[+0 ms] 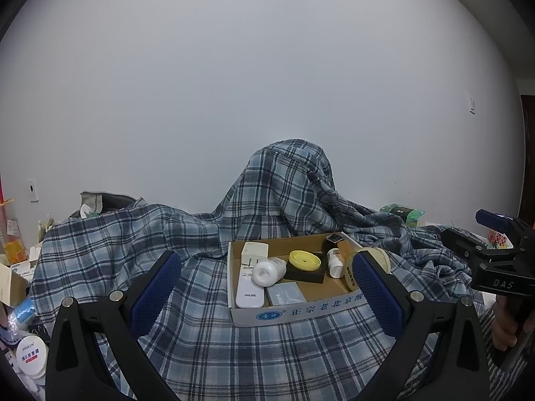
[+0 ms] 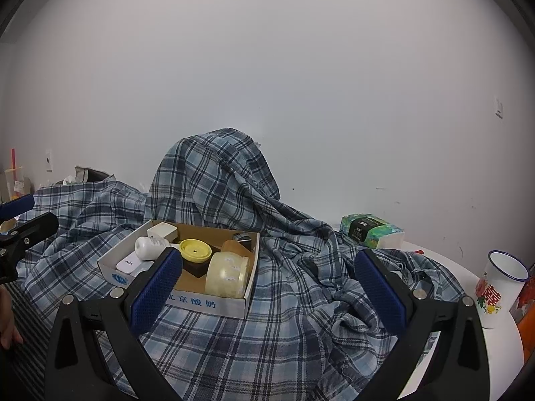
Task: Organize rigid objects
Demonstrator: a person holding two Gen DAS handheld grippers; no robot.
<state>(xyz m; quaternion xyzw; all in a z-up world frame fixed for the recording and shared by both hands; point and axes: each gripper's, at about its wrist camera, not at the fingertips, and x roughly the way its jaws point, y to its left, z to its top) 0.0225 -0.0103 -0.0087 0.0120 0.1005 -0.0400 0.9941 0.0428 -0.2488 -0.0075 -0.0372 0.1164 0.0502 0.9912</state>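
both hand-held grippers — left hand-held gripper [image 1: 267, 295] and right hand-held gripper [image 2: 267, 292] — hover with fingers spread wide and empty over the plaid cloth [image 2: 284, 334], where the cardboard box [image 1: 297, 310] holds a white remote [image 1: 249, 289], yellow lid [image 1: 304, 260] and translucent jar [image 2: 226, 275].

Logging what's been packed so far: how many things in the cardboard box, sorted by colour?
Cardboard box, as far as visible:
White: 4 (remote, charger block, lying bottle, small bottle)
Yellow: 1 (round lid)
Cream: 1 (tape roll)
Black: 1 (flat block)
Clear: 1 (packet)
Total: 8
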